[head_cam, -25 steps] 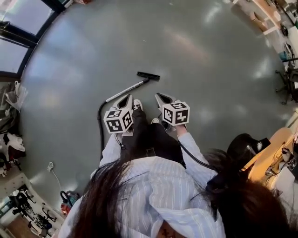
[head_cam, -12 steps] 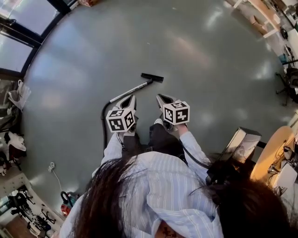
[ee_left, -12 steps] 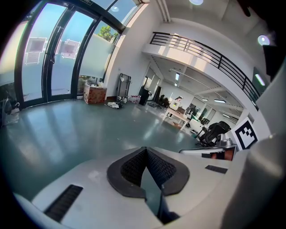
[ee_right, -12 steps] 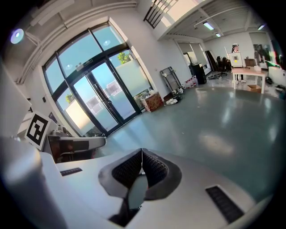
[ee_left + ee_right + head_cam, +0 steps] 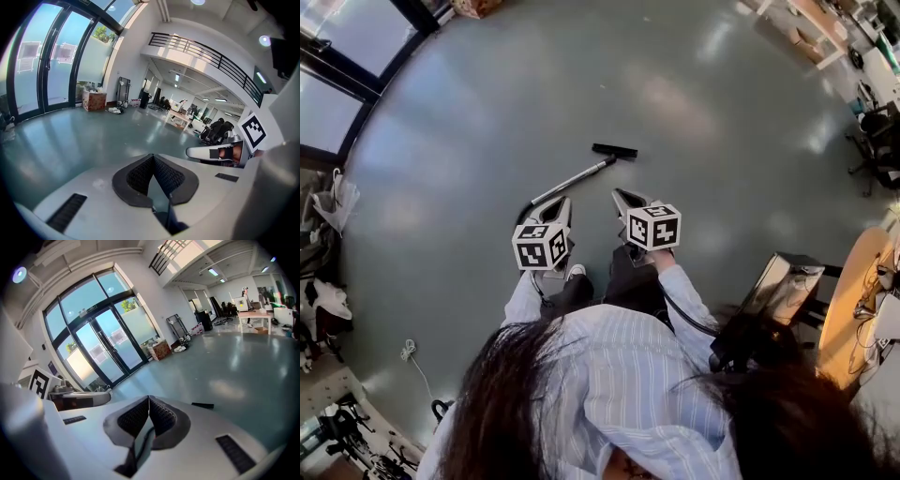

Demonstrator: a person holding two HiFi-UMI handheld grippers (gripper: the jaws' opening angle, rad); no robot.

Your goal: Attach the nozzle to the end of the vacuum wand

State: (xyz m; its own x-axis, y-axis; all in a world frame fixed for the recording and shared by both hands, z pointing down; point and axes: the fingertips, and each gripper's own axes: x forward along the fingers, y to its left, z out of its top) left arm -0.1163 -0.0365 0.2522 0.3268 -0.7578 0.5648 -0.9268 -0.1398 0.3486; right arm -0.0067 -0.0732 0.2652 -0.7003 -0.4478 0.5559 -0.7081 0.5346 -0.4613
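A silver vacuum wand [image 5: 574, 178] lies slanted on the grey floor. The black nozzle [image 5: 614, 151] lies at its far end; I cannot tell whether the two are joined. In the right gripper view the nozzle [image 5: 202, 405] shows as a small dark bar past the jaws. My left gripper [image 5: 564, 202] hovers over the wand's near end, shut and empty. To its right my right gripper [image 5: 620, 196] is also shut with nothing in it. The left gripper [image 5: 152, 157] and the right gripper [image 5: 149, 398] each show their pads pressed together.
Tall glass doors [image 5: 101, 350] and a cardboard box [image 5: 95, 100] stand at the far left. Desks and office chairs [image 5: 872, 131] line the right side. A wooden table [image 5: 848, 309] and a grey box [image 5: 780, 289] sit near my right. Clutter [image 5: 323, 300] lies along the left wall.
The person has stepped forward with both grippers held side by side. The wand's black hose, seen at the left before, is now mostly hidden under the left gripper. Both stay shut.
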